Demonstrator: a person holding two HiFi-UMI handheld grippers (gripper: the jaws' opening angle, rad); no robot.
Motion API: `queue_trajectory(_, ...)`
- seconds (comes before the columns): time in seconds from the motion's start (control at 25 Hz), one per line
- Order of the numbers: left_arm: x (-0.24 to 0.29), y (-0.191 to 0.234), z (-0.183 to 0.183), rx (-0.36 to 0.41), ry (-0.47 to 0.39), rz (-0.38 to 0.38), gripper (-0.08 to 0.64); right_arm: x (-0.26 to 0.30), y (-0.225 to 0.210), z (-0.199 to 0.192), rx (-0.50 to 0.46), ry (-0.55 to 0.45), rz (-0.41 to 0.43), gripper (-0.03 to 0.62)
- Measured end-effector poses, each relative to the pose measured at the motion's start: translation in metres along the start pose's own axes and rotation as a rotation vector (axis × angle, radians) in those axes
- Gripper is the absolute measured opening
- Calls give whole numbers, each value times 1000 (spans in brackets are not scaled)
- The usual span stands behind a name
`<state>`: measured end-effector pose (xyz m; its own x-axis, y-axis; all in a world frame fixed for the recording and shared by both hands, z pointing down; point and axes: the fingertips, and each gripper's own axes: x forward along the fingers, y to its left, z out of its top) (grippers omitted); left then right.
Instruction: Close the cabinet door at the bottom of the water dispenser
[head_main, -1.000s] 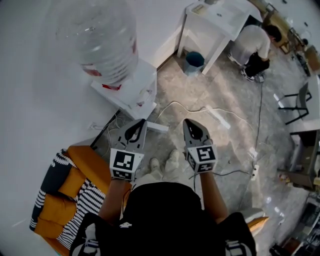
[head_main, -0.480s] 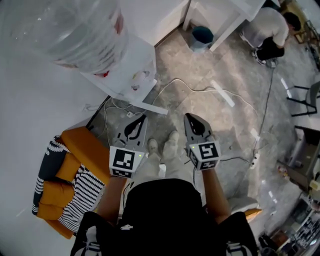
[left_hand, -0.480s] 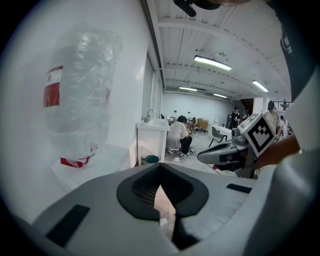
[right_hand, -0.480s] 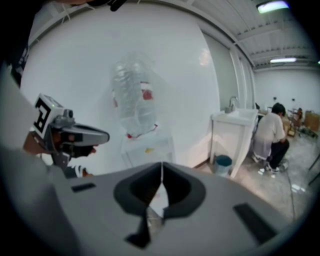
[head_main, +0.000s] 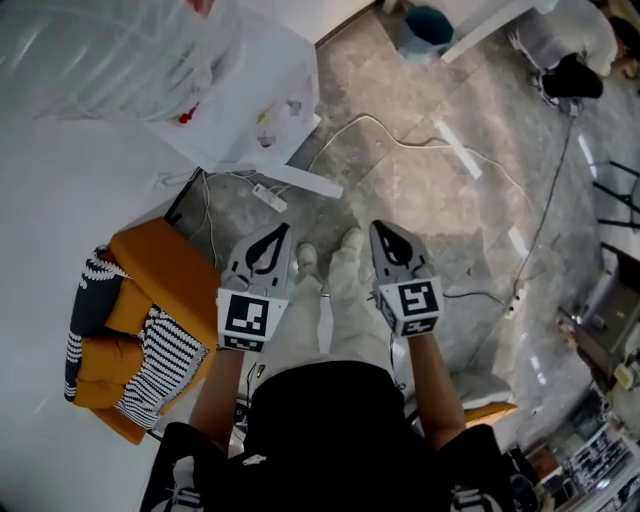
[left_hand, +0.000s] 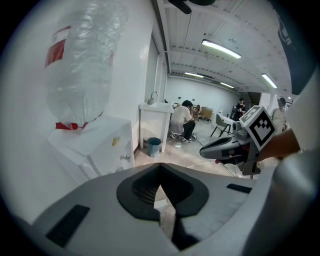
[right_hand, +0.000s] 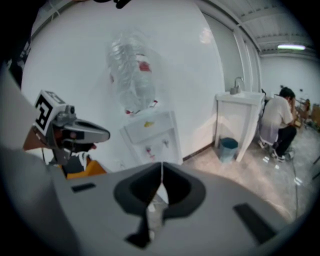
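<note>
The white water dispenser (head_main: 245, 110) with its clear bottle (head_main: 90, 50) stands at the upper left in the head view. A thin white panel (head_main: 300, 181), apparently its bottom cabinet door, juts out over the floor. My left gripper (head_main: 279, 230) and right gripper (head_main: 378, 227) hang side by side above the person's legs, short of that panel, both shut and empty. In the left gripper view, the left gripper (left_hand: 159, 165) points past the dispenser (left_hand: 95, 150). In the right gripper view, the right gripper (right_hand: 161, 164) hides the base of the dispenser (right_hand: 150, 132).
An orange seat with striped fabric (head_main: 150, 330) sits left of the person. White cables and a power strip (head_main: 268, 196) lie on the floor by the dispenser. A blue bin (head_main: 430, 25), a white sink stand (right_hand: 240, 107) and a crouching person (head_main: 575, 50) are farther off.
Both grippers have sunk towards the floor, still shut. The head view has dropped and tilted, so the dispenser and bottle slid up and left and look larger.
</note>
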<state>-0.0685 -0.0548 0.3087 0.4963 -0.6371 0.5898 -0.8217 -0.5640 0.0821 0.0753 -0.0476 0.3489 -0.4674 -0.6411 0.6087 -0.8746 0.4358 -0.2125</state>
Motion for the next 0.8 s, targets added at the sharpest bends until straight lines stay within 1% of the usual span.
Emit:
queue_trajectory(0.2,20,-4,-35,-7,53,-16,11,22,5,-20,-7,24,42,35)
queue_trajectory(0.32,31,-2,-58,-20,79,-18,11,37,1,-39,-1,47,53,35)
queue_trajectory(0.48,43,-3,-89,-14,118,-19,11,52,1,-64,21,68,82,35)
queue_trajectory(0.8,66,-6,-133,-22,152,-39,11,85,4,-108,15,124,119,35)
